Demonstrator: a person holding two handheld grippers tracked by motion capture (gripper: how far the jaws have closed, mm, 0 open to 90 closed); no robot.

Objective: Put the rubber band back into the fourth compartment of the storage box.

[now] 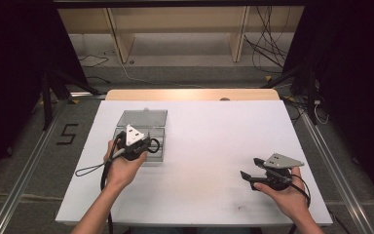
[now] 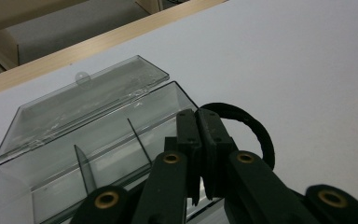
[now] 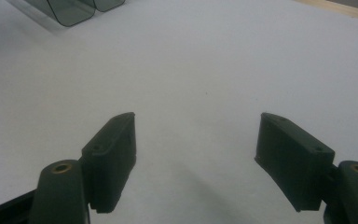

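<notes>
White table [image 1: 209, 146], shelving and cables behind. Clear box [image 1: 141, 131] is sitting left of centre in the high view, lid lying open toward the top, long axis running left-right. Left gripper [image 2: 200, 140] is pinching a black band [image 2: 256, 135] just over the box; dropping it into a compartment is what's left, I'd say. Right gripper [image 1: 248, 168], jaws spread, is idling at lower right.

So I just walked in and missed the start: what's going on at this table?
A person works with tongs in each hand. The left tongs are shut on a black loop, held over the open clear box with its lid folded back. The right tongs hang open above the bare white table.
</notes>
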